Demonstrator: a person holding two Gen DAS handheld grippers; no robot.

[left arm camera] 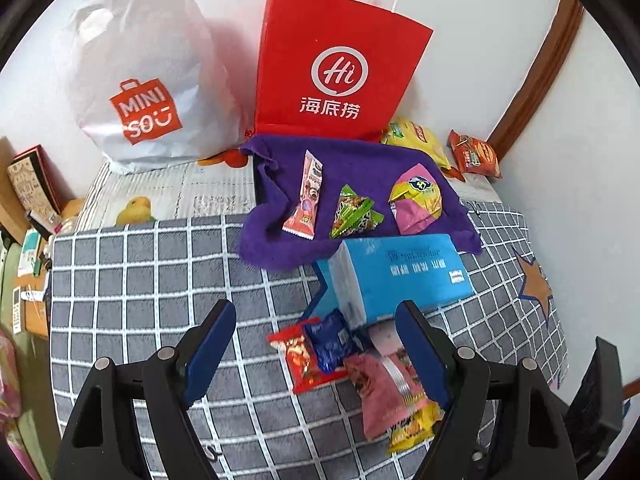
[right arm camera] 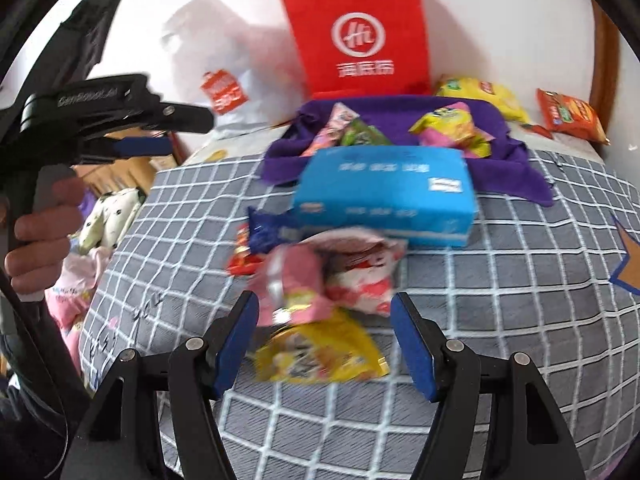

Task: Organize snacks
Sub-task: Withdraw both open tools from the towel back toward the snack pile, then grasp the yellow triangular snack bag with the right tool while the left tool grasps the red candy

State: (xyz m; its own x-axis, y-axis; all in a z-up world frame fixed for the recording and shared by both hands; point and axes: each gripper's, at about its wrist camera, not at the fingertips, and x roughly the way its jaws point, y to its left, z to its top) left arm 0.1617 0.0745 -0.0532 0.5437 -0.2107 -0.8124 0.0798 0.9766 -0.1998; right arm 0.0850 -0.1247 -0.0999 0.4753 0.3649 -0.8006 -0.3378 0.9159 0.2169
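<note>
My left gripper point(left arm camera: 314, 306) is open above the checked bedspread point(left arm camera: 140, 280), and a pile of snacks lies just ahead of its right finger: a red packet point(left arm camera: 300, 360), a dark blue packet point(left arm camera: 332, 340), a pink packet point(left arm camera: 380, 388) and a yellow one point(left arm camera: 412, 428). My right gripper point(right arm camera: 325, 298) is open over the same pile, with the pink packet point(right arm camera: 288, 292) and the yellow packet point(right arm camera: 320, 354) lying between its jaws, not pinched. On the purple cloth point(left arm camera: 280, 248) behind lie a long pink packet point(left arm camera: 306, 196), a green packet point(left arm camera: 352, 212) and a pink-yellow packet point(left arm camera: 416, 198).
A blue tissue box point(left arm camera: 400, 280) sits between the pile and the cloth. A red paper bag point(left arm camera: 340, 68) and a white plastic bag point(left arm camera: 140, 80) lean on the wall. A yellow chip bag point(left arm camera: 416, 138) and an orange packet point(left arm camera: 474, 154) lie at the back right. A hand point(right arm camera: 40, 232) holds the left gripper.
</note>
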